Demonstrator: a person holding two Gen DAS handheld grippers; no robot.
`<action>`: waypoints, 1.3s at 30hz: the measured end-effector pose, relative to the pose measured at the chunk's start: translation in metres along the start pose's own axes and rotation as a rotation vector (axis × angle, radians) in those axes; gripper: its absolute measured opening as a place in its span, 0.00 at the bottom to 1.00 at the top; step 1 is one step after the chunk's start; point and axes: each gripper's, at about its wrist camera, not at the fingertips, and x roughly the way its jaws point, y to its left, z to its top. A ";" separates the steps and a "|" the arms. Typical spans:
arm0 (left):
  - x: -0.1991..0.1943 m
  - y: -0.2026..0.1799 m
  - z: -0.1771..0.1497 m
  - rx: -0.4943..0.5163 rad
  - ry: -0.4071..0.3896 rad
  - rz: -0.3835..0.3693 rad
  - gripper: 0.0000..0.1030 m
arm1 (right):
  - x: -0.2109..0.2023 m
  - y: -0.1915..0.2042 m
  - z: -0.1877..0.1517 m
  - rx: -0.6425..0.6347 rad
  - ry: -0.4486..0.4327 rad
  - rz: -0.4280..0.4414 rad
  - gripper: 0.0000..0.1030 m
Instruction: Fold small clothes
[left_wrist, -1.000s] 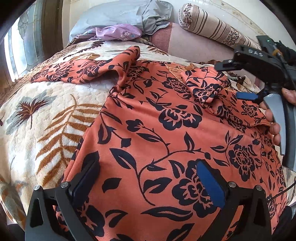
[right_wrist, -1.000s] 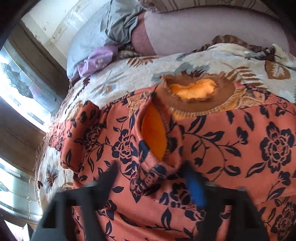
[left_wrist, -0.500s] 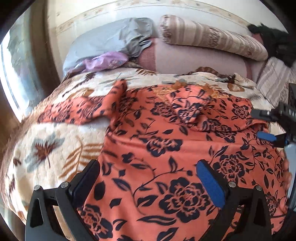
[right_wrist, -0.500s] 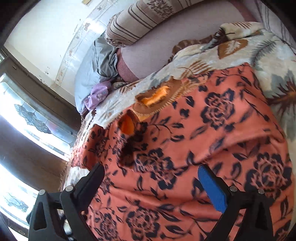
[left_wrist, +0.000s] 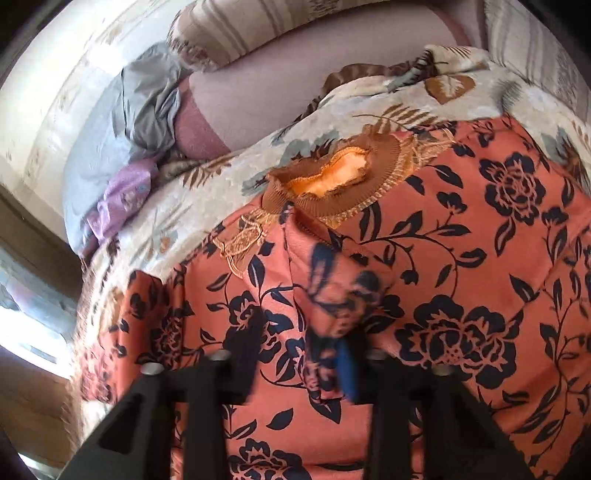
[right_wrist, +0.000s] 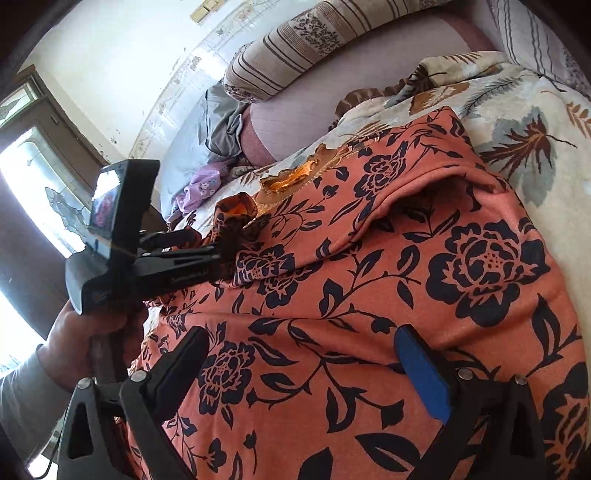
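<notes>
Most of both views is filled by a bed covered with a cream leaf-print blanket (left_wrist: 207, 192), running from the lower left up to the pillows at the top of the frame. Spread over it lies the orange garment (left_wrist: 461, 280) with black flowers, taking up the centre and right of each view, its brown ribbed collar (left_wrist: 332, 173) toward the upper middle and its right side folded inward in the right wrist view. A striped bolster pillow (right_wrist: 306, 44) sits at the top, with a grey pillow (left_wrist: 110, 129) and a small lilac cloth (left_wrist: 122, 192) at the upper left. A bright window (right_wrist: 33, 192) fills the far left edge.

Lower in the left wrist view, the left gripper (left_wrist: 328, 354) is pinched together on a raised fold of a sleeve (left_wrist: 332, 295) of the garment, blurred by motion. Seen from the right wrist view, a hand (right_wrist: 77, 339) at the left edge holds that tool. The right gripper (right_wrist: 299, 365) at the bottom hangs spread wide over the garment, nothing between its pads.
</notes>
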 end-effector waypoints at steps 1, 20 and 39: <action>-0.001 0.022 -0.003 -0.122 -0.017 -0.023 0.06 | -0.001 -0.001 0.000 0.001 -0.001 0.004 0.98; 0.034 0.127 -0.105 -0.707 -0.015 -0.294 0.08 | 0.004 -0.056 0.073 0.533 -0.016 0.075 0.98; 0.030 0.124 -0.102 -0.613 -0.048 -0.297 0.23 | -0.006 -0.121 0.077 0.547 0.004 -0.158 0.17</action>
